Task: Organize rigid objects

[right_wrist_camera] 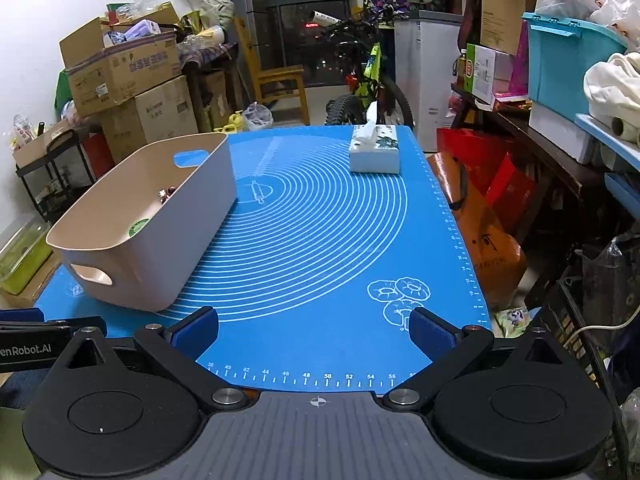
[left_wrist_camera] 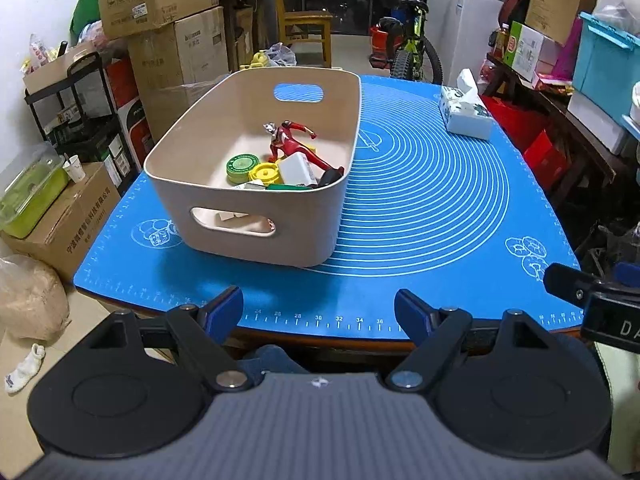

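1. A blue baking mat (left_wrist_camera: 420, 208) is covering the worktop, and a beige bin (left_wrist_camera: 248, 168) with cut-out handles is sitting on the mat's left half, nearer the left edge than the right.
2. Inside the bin a red and silver toy figure (left_wrist_camera: 296, 148) is leaning over a green round lid (left_wrist_camera: 240, 166), a yellow round lid (left_wrist_camera: 266, 172) and a white block (left_wrist_camera: 296, 170); all are gathering toward the bin's near right corner.
3. A tissue box (right_wrist_camera: 374, 154) is standing near the far right corner of the mat, well apart from the bin.
4. The left gripper (left_wrist_camera: 319, 312) is hovering over the near edge with its jaws standing wide apart and nothing between them.
5. The right gripper (right_wrist_camera: 314, 330) is hanging over the near edge, to the right of the bin, with its jaws also spread and empty.
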